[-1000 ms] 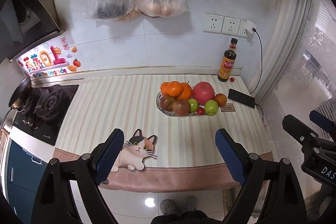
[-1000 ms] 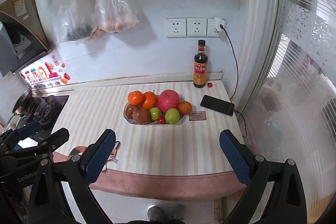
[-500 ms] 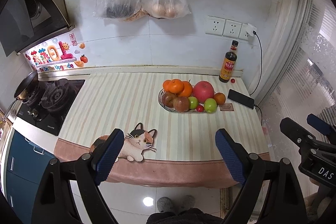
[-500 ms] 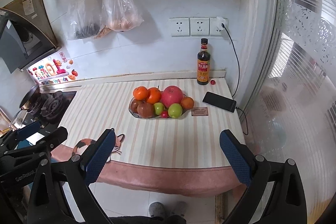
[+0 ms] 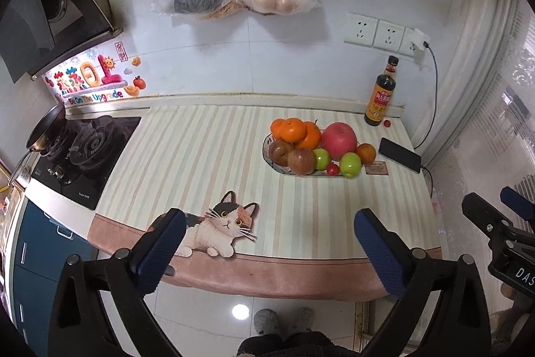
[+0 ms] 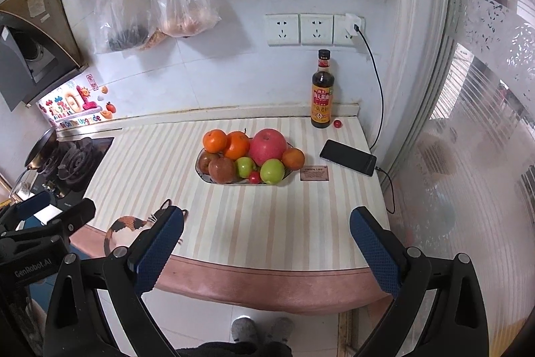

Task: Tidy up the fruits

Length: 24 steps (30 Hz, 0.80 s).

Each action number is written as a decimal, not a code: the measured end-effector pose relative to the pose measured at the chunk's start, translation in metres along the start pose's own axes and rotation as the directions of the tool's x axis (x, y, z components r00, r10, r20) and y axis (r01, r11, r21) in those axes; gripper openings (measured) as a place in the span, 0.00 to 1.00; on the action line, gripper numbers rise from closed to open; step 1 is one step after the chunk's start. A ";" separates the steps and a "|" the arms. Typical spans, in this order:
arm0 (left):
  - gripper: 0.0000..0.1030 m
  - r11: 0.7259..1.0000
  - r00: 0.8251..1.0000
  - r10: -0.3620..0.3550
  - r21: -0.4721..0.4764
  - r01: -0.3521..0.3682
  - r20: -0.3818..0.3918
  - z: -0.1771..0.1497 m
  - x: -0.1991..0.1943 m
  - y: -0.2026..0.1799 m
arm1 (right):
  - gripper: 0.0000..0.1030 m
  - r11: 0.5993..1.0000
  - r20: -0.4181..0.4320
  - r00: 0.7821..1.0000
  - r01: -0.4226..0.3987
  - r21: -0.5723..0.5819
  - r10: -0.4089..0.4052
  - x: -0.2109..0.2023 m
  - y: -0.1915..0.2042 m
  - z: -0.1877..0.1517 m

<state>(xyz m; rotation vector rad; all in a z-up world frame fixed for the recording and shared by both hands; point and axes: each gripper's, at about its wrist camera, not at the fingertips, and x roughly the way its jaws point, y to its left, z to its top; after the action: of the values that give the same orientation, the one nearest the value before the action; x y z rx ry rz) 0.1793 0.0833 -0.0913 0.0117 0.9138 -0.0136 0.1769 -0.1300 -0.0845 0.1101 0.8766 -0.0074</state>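
An oval plate (image 5: 267, 145) (image 6: 202, 173) heaped with fruit stands on the striped counter toward the right. It holds oranges (image 5: 291, 130) (image 6: 214, 141), a big red apple (image 5: 338, 139) (image 6: 268, 146), green apples (image 5: 350, 164) (image 6: 272, 171), brownish fruits (image 5: 301, 161) (image 6: 221, 170) and a cherry tomato (image 5: 332, 169) (image 6: 254, 177). A second cherry tomato (image 5: 387, 123) (image 6: 337, 123) lies by the bottle. My left gripper (image 5: 271, 246) and right gripper (image 6: 267, 243) are both open and empty, held in front of the counter's front edge, well short of the plate.
A soy sauce bottle (image 5: 381, 96) (image 6: 322, 92) stands at the back right, a phone (image 5: 400, 154) (image 6: 347, 157) on a cable and a small card (image 6: 314, 173) lie right of the plate. A gas stove with a pan (image 5: 83, 149) (image 6: 67, 163) is at left. Bags hang on the wall.
Both grippers have drifted in view: the scene shifted slightly, the counter now sits a little lower and nearer than half a second ago. The fruit has not moved. Jaws stay open.
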 end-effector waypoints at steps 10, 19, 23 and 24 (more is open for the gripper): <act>1.00 1.000 0.999 -0.017 0.008 0.018 -0.047 0.009 0.003 -0.006 | 0.99 1.000 -0.052 0.999 -0.009 0.011 0.009 0.014 -0.005 0.010; 1.00 1.000 0.999 -0.020 0.018 0.021 -0.040 0.012 -0.003 -0.006 | 0.99 1.000 -0.044 0.999 -0.016 0.011 0.016 0.007 0.001 0.013; 1.00 1.000 0.999 -0.018 0.017 0.019 -0.038 0.013 -0.005 -0.006 | 0.99 1.000 -0.049 0.999 -0.019 0.008 0.019 0.007 0.004 0.011; 1.00 1.000 0.999 -0.018 0.016 0.019 -0.038 0.013 -0.005 -0.006 | 0.99 1.000 -0.049 0.999 -0.019 0.008 0.020 0.007 0.004 0.011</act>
<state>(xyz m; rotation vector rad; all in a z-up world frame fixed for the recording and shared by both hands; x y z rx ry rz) 0.1863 0.0774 -0.0799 0.0185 0.9515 -0.0382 0.1901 -0.1265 -0.0824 0.1259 0.9248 0.0105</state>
